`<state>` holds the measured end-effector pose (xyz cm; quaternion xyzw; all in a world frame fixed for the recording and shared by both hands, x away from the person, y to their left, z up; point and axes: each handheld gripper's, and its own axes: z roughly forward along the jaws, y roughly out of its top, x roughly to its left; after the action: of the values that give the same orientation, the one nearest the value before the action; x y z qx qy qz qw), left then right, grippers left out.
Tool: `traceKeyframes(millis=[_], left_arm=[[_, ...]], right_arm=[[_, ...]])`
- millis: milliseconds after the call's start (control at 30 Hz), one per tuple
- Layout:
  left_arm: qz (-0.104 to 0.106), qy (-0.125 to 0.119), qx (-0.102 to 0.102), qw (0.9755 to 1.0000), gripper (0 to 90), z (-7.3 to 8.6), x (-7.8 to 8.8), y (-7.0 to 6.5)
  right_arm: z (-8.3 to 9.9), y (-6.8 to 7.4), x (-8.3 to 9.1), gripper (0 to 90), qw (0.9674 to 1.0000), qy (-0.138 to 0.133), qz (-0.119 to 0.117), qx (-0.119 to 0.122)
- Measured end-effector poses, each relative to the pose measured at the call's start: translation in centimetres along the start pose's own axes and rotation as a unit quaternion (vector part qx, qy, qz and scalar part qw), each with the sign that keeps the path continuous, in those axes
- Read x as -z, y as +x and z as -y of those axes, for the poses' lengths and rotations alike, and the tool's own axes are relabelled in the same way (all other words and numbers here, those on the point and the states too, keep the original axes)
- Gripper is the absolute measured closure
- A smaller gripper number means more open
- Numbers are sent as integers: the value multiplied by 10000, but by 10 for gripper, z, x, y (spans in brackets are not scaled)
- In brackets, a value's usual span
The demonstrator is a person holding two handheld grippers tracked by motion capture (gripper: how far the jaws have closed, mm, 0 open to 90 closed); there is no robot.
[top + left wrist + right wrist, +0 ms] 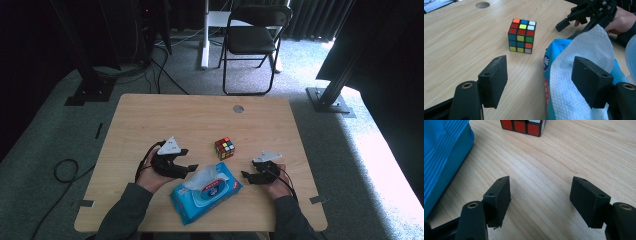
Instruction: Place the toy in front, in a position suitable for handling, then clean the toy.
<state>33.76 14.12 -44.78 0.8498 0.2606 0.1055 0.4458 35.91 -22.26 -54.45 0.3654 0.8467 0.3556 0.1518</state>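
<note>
Your left claw and right claw both gape with nothing between the jaws, flanking the blue wipes pack on the counter. The puzzle cube sits at the pack's 12 o'clock, near it.

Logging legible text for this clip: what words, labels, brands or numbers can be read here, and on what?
None can be read.
Blue plastic wet-wipes pack: printed label on its top in the high view, and red marks along its edge in the left gripper view, both too blurred to read.
Multicoloured puzzle cube: plain colour stickers, no text.
Light wooden table: no markings.
</note>
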Motion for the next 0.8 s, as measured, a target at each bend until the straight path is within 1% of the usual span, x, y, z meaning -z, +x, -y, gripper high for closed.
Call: traceKeyframes(millis=[167,267,367,467,600,700,800], left_arm=[[40,6,3,10000,292,3,2,-4],[134,-16,41,9999,290,7,3,-8],[183,28,26,9998,289,9,2,-12],[239,66,44,9997,289,10,0,-15],[401,122,98,9991,291,13,-5,-18],[460,257,127,9985,293,18,-11,-19],[508,310,177,9981,311,20,-15,-19]], right_arm=[[0,0,0,325,10000,2,1,17],[0,0,0,324,10000,3,-5,12],[0,0,0,323,10000,2,-7,19],[0,0,0,322,10000,-4,-7,20],[0,0,0,322,10000,-6,-8,21],[0,0,0,322,10000,-8,-8,27],[0,0,0,322,10000,-6,-13,27]])
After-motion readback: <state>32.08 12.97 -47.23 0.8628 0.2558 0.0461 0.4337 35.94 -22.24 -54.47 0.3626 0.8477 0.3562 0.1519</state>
